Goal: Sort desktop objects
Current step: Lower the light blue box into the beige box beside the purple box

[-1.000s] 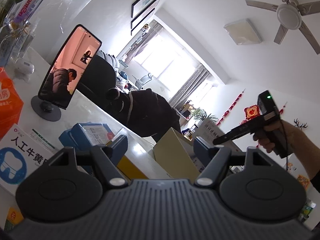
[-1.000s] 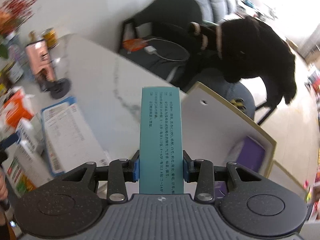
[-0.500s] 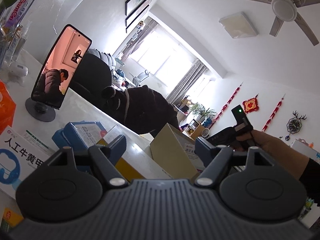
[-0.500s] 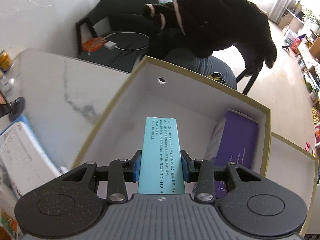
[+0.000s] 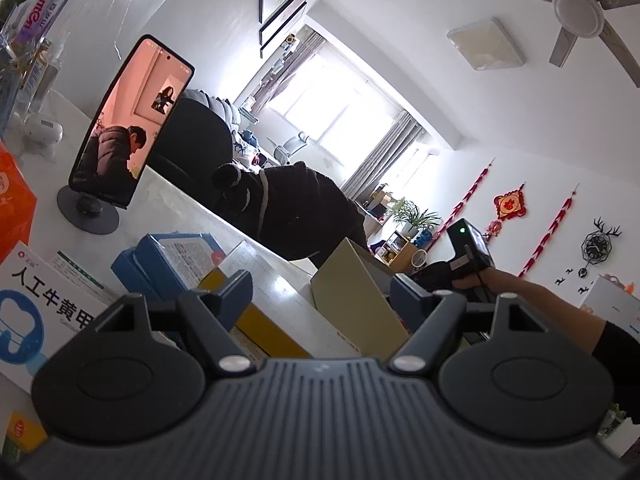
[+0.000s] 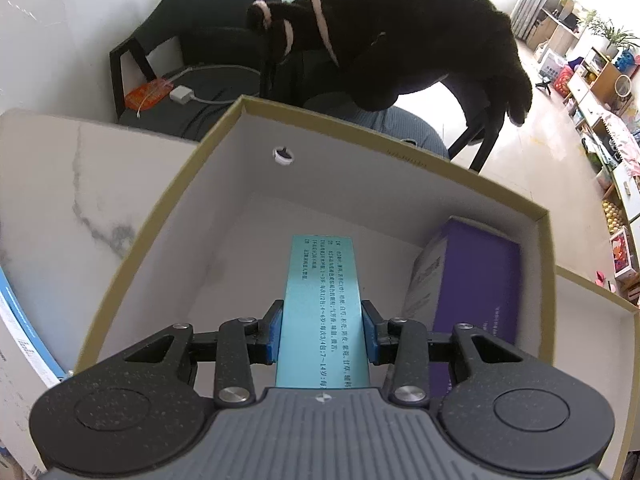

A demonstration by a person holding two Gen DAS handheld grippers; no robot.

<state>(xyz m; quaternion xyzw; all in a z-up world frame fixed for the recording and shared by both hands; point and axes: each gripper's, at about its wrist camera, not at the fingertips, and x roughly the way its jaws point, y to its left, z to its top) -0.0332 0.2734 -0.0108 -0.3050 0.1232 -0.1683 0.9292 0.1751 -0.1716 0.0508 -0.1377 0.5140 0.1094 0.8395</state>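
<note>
My right gripper (image 6: pixel 323 330) is shut on a long teal medicine box (image 6: pixel 322 300) and holds it down inside an open cardboard box (image 6: pixel 224 216) with a white inside and olive rim. A purple box (image 6: pixel 476 276) leans against its right wall. My left gripper (image 5: pixel 320 296) is open and empty, tilted upward above the table. Below it lie a blue box (image 5: pixel 168 256), a yellow box (image 5: pixel 264 328) and a white box with blue print (image 5: pixel 44 300). The cardboard box (image 5: pixel 356 300) and the hand with the right gripper (image 5: pixel 468 252) show in the left wrist view.
A phone on a round stand (image 5: pixel 124 128) stands on the white marble table (image 6: pixel 60 200). An orange packet (image 5: pixel 12 200) and bottles sit at the left edge. A black plush toy (image 6: pixel 400 28) lies on a chair behind the table. A white-blue box (image 6: pixel 16 344) lies left of the cardboard box.
My right gripper has carried the teal box from above the table over the cardboard box rim and down inside it. The left gripper has barely moved and stays open.
</note>
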